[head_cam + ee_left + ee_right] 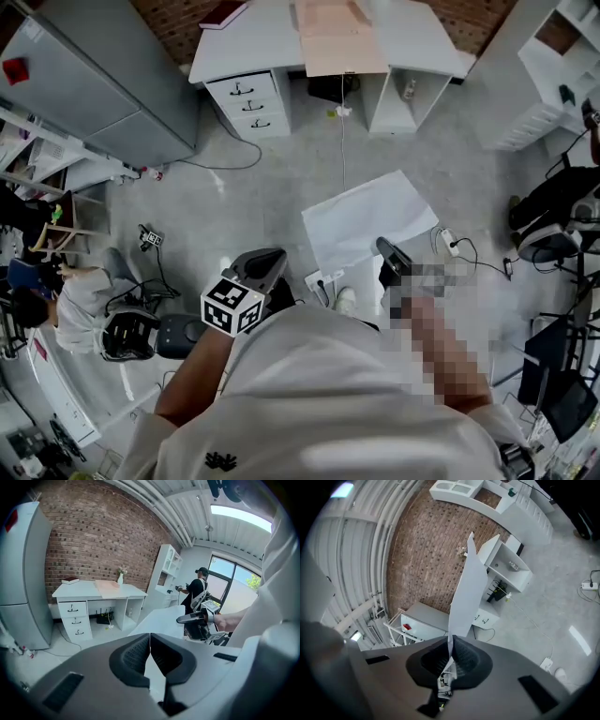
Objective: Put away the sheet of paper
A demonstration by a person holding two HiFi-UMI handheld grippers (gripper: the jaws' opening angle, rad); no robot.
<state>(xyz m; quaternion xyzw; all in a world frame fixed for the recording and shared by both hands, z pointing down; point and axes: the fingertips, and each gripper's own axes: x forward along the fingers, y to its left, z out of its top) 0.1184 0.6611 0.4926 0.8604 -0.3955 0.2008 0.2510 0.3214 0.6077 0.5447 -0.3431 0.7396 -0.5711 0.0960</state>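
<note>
The white sheet of paper [366, 220] hangs in the air over the grey floor, held by its near right corner. My right gripper [392, 255] is shut on it. In the right gripper view the sheet [466, 592] rises edge-on out of the closed jaws of that gripper [451, 651]. My left gripper [265, 265] hovers to the left of the sheet's near edge, apart from it. In the left gripper view its pads meet at the tip of the gripper [150, 639] with nothing pinched there, and the sheet [161, 620] shows beyond them.
A white desk [248, 47] with drawers stands ahead against a brick wall, a pinkish board [339, 37] on top. A grey cabinet [94, 84] is at the left, white shelving [553, 75] at the right. Cables and a power strip [323, 279] lie on the floor. A person [84, 295] sits at the left.
</note>
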